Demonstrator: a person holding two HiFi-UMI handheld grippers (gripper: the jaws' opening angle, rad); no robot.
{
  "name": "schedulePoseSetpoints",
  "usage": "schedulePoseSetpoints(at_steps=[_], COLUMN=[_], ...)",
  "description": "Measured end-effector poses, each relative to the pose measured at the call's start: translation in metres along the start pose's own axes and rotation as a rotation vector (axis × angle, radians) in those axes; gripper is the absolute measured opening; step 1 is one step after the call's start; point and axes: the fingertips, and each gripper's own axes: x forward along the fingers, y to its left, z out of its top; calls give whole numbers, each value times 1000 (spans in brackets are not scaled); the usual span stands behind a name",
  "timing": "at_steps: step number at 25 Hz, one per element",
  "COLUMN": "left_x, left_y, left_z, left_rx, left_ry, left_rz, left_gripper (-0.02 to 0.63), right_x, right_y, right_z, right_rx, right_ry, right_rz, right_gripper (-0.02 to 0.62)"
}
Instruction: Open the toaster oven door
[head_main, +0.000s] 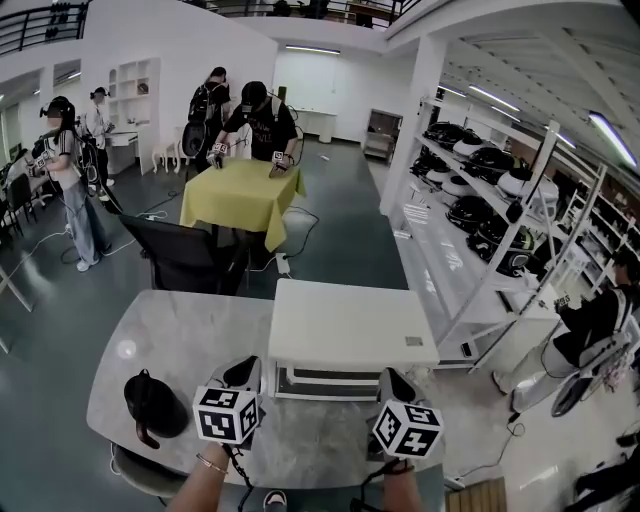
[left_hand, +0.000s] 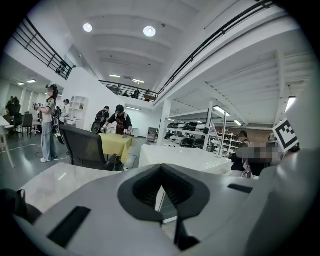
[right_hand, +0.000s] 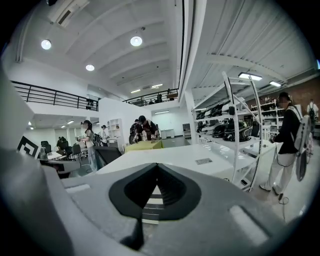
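Note:
The white toaster oven (head_main: 350, 325) stands on the grey marble table (head_main: 170, 330), its front face with the shut door (head_main: 325, 382) turned toward me. My left gripper (head_main: 243, 372) hovers just before the oven's lower left corner, and my right gripper (head_main: 393, 385) hovers before its lower right corner. Neither touches the oven. In the left gripper view the left gripper (left_hand: 162, 172) is shut and empty, with the oven (left_hand: 185, 157) just beyond it. In the right gripper view the right gripper (right_hand: 157, 170) is shut and empty, and the oven's top (right_hand: 170, 156) spreads out ahead.
A black kettle-like object (head_main: 155, 403) sits on the table to the left of my left gripper. Behind the table are a black chair (head_main: 185, 255) and a yellow-covered table (head_main: 240, 190) with people at it. White shelves (head_main: 490, 190) run along the right, with a seated person (head_main: 590, 325) nearby.

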Motion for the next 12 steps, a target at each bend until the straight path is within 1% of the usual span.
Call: schedulePoseSetpoints(at_steps=[8, 12], left_x=[6, 9], left_y=[1, 2], left_z=[-2, 0], left_rx=[2, -10], left_ry=[21, 13], left_rz=[45, 66], left_gripper=[5, 5], right_x=[17, 20], right_y=[-10, -15], right_z=[-1, -3], right_rx=[-6, -11], right_ry=[27, 39], right_rz=[28, 39], right_gripper=[5, 5])
